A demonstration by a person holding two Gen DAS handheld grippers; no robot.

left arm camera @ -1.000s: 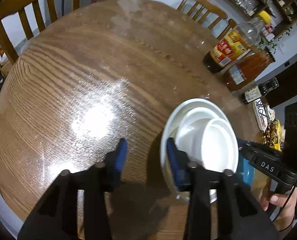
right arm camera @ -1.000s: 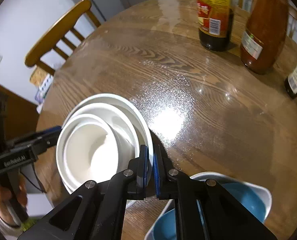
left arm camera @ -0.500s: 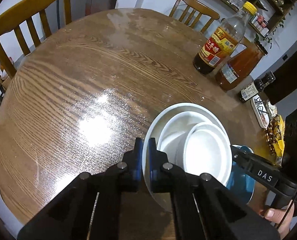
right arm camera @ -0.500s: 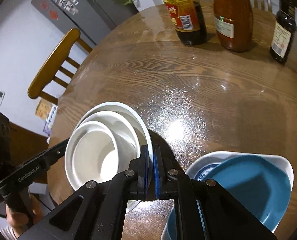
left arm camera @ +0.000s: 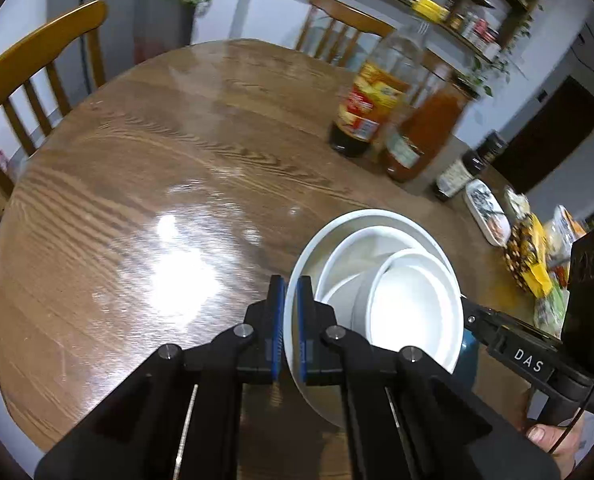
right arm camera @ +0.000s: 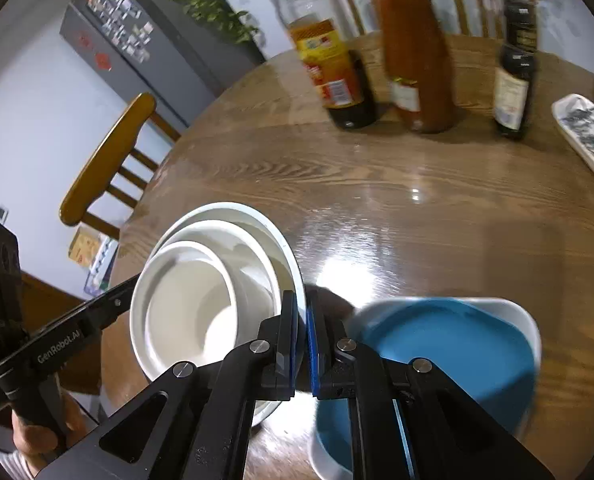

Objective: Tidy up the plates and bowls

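Tilting with their mouths turned up and toward my right side, the nested white bowls (left arm camera: 377, 296) hang above the round wooden table (left arm camera: 145, 184), my left gripper (left arm camera: 291, 320) and right gripper (right arm camera: 301, 328) each pinched nearly closed on opposite rims of the outermost bowl, beside the blue dish (right arm camera: 449, 356).

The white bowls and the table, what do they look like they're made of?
White bowls: probably glazed ceramic, possibly melamine; smooth, glossy, thick rounded rims. Table: wood, or wood veneer, with bold oak-like grain under a glossy clear coat or cover that mirrors the lamp as bright glare.
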